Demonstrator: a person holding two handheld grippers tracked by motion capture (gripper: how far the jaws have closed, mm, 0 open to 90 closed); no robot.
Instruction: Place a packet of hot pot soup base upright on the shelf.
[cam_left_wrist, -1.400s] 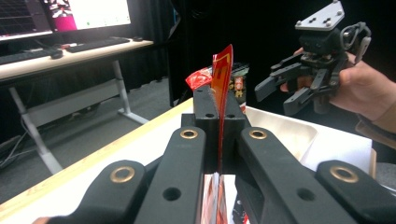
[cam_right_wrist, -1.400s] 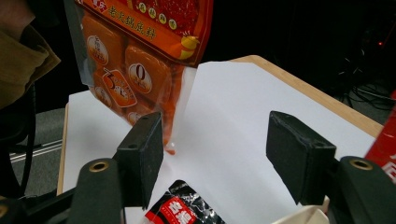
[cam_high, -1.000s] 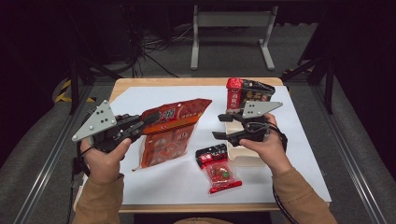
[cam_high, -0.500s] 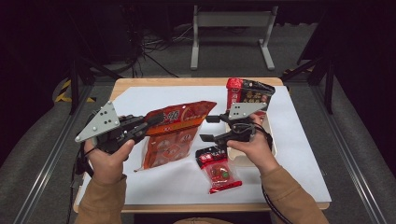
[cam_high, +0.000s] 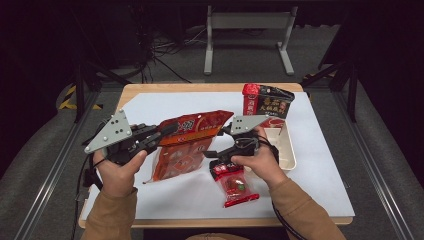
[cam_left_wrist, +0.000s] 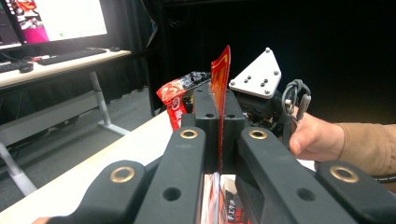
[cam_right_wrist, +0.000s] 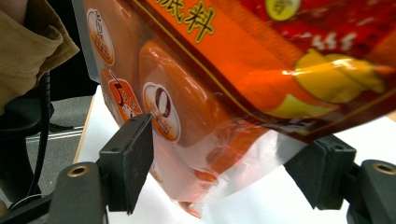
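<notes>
Left tool (cam_high: 167, 131) first: from the high view I have its jaws clamped on the upper edge of the big orange pouch (cam_high: 187, 145), which hangs lifted and tilted above the white sheet on the tabletop (cam_high: 320, 200), while my right tool (cam_high: 220, 143) sits at the pouch's right side with its jaws just opened wide. Near it lie a small red packet (cam_high: 234, 186), a white tray (cam_high: 284, 145) and a dark box (cam_high: 267, 101) at the far edge. From the left gripper view, the left tool (cam_left_wrist: 218, 122) pinches the pouch (cam_left_wrist: 220, 74) edge-on, the thin film standing straight up between the closed jaws, and my right hand (cam_left_wrist: 315, 137) shows beyond it. From the right gripper view, the right tool (cam_right_wrist: 233, 170) straddles the pouch's (cam_right_wrist: 224, 93) lower clear corner; the pads stand apart on both sides and do not press it. I judge the pouch to be soft, glossy and slippery, with lumpy contents that shift, so it will sag and swing. I would take the flat sealed margin at the corner rather than the bulging middle.
</notes>
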